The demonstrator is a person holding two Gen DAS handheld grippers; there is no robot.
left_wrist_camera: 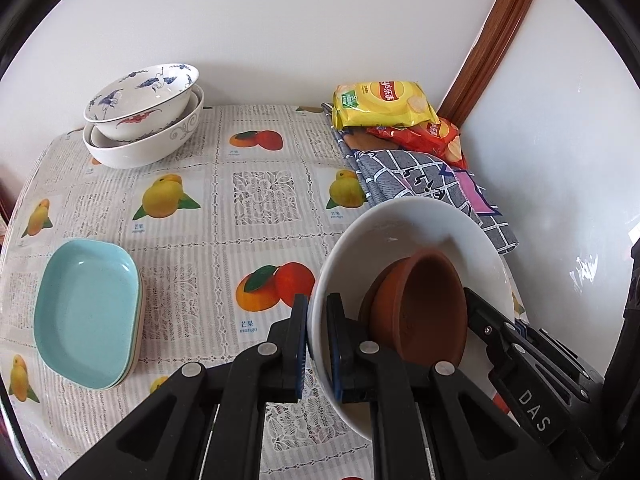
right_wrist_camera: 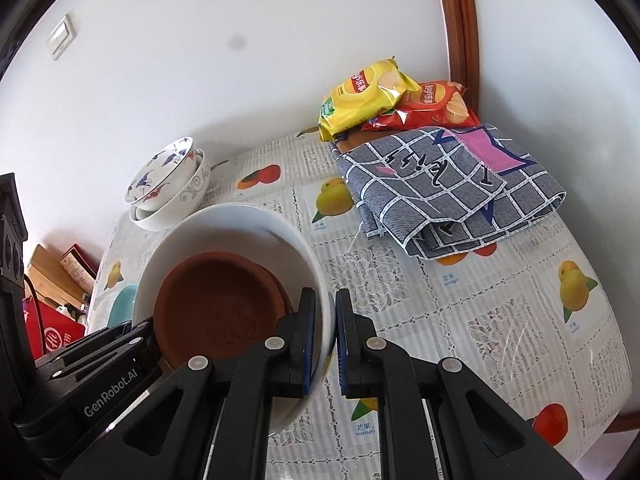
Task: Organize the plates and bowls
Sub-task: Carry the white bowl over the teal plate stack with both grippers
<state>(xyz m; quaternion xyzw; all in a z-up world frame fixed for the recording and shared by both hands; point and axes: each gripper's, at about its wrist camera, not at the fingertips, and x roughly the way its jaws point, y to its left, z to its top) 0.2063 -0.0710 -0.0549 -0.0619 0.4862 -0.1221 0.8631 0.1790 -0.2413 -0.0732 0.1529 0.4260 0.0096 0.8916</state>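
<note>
A large white bowl holds stacked brown clay saucers and is held above the table between both grippers. My left gripper is shut on the bowl's left rim. My right gripper is shut on the bowl's right rim, with the brown saucers inside. A blue-patterned bowl sits nested in a white bowl at the table's far left. Stacked turquoise dishes lie at the near left.
Yellow and red chip bags lie on a folded grey checked cloth at the far right by the wall. The fruit-print tablecloth covers the table. Boxes stand beyond the table's left edge.
</note>
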